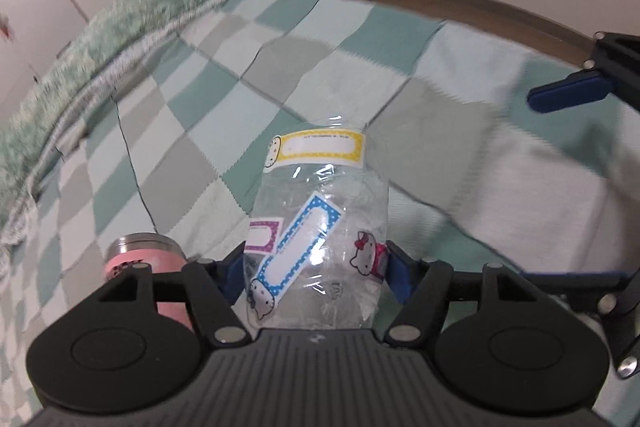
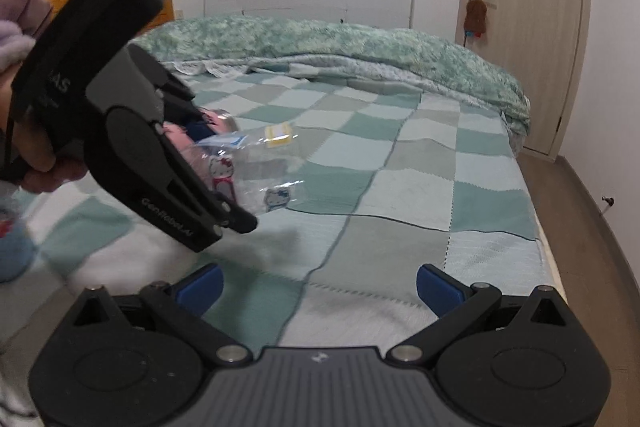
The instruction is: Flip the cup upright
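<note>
A clear plastic cup (image 1: 320,227) with Hello Kitty stickers sits between the blue fingers of my left gripper (image 1: 316,269), which is shut on it and holds it above the bed. In the right wrist view the same cup (image 2: 256,167) sticks out sideways from the left gripper (image 2: 224,163), tilted over the blanket. My right gripper (image 2: 318,285) is open and empty, low over the near part of the bed. One of its blue fingers (image 1: 568,93) shows at the right edge of the left wrist view.
A pink and steel tumbler (image 1: 144,267) stands on the checked green blanket (image 1: 360,67) just left of the held cup; it also shows behind the left gripper (image 2: 220,121). A rumpled fuzzy green duvet (image 2: 360,47) lies at the bed's far end. A door (image 2: 524,27) stands at right.
</note>
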Available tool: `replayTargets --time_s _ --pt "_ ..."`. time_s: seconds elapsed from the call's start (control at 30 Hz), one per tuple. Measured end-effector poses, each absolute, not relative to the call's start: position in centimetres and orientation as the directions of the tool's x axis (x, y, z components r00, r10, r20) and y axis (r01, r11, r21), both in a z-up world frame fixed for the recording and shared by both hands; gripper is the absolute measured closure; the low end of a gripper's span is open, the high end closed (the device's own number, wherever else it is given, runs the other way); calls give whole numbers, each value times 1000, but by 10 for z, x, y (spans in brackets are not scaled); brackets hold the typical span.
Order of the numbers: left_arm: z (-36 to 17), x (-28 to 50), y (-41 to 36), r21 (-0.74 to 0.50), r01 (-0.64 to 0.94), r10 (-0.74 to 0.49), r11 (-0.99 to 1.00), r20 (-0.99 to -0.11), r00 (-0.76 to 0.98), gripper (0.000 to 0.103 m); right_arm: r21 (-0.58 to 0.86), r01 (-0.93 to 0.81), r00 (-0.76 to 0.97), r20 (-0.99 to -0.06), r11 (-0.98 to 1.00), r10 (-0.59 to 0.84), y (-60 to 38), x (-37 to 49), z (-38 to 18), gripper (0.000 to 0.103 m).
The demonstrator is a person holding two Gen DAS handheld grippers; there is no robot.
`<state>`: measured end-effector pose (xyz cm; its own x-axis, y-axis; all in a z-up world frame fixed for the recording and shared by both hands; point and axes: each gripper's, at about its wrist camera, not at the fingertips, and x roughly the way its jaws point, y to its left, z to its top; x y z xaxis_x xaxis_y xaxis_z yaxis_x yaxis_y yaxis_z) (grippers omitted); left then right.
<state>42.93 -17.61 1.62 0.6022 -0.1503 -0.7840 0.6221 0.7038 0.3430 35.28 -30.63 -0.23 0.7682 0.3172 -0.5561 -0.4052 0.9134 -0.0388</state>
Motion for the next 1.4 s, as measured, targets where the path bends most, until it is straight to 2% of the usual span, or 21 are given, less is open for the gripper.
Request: replayTargets --time_s 0.17,0.33,0.53,0.9,1.0,1.03,1.07,1.13,1.23,1.4 --pt "51 361 -182 340 632 -190 697 -761 620 35 -50 -415 777 -540 908 325 -301 291 25 0" --pt "55 307 -182 341 641 -192 688 -766 613 34 -67 -442 763 -553 895 335 -296 234 36 0" --pt "25 273 -183 328 660 -174 676 -799 576 34 -49 -444 740 -583 895 335 -300 196 19 0" --pt "-32 273 -186 291 697 -161 656 -848 505 33 -25 -454 699 -629 890 339 -307 185 -28 0" --pt "-32 276 -187 278 701 -177 657 -847 502 31 -24 -451 696 -636 892 334 -305 184 -32 0" --pt "-28 276 -185 257 709 -195 657 -850 489 26 -21 -448 694 -639 894 333 -304 183 -32 0" --pt "-24 275 -184 241 714 -209 657 -852 480 14 -21 -448 692 -642 894 332 -303 181 -30 0" --pt "-8 267 -180 266 697 -207 666 -832 515 0 -31 -450 692 -644 893 326 -300 175 -22 0" --pt "20 244 -168 305 668 -225 678 -780 584 0 -48 -446 695 -648 894 313 -294 161 -3 0" --pt "53 206 -123 248 569 -269 784 -690 672 0 -52 -434 692 -659 899 296 -279 146 22 0"
